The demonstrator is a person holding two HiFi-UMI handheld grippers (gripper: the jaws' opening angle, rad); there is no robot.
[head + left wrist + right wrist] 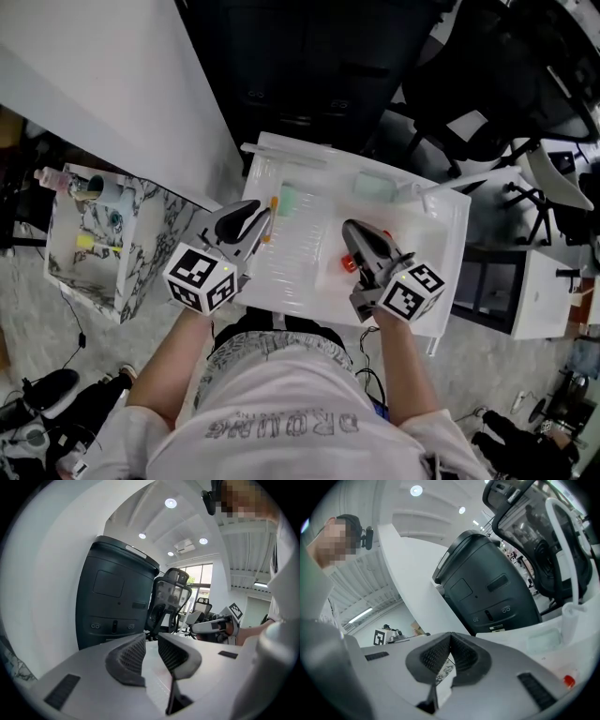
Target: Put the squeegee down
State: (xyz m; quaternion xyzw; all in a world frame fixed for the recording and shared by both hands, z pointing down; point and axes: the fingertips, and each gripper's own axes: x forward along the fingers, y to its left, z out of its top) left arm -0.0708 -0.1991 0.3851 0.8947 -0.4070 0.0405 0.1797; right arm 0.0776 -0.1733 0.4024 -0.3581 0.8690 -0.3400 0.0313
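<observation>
The squeegee (281, 204), a small tool with a green head and an orange handle, lies on the white tray (441, 225) toward its left side. My left gripper (257, 219) hovers just left of it, over the tray's left edge. Its jaws stand a little apart with nothing between them (151, 645). My right gripper (356, 236) hangs over the middle of the tray, shut and empty, its pads meeting at the tips (450, 639). A small red piece (348, 264) lies beside it.
A pale green sponge (375, 186) rests at the tray's far side. A dark rounded bin (309, 66) stands behind the tray. A marbled box (94, 234) of small items sits on the floor at left. Office chairs (506, 84) crowd the right.
</observation>
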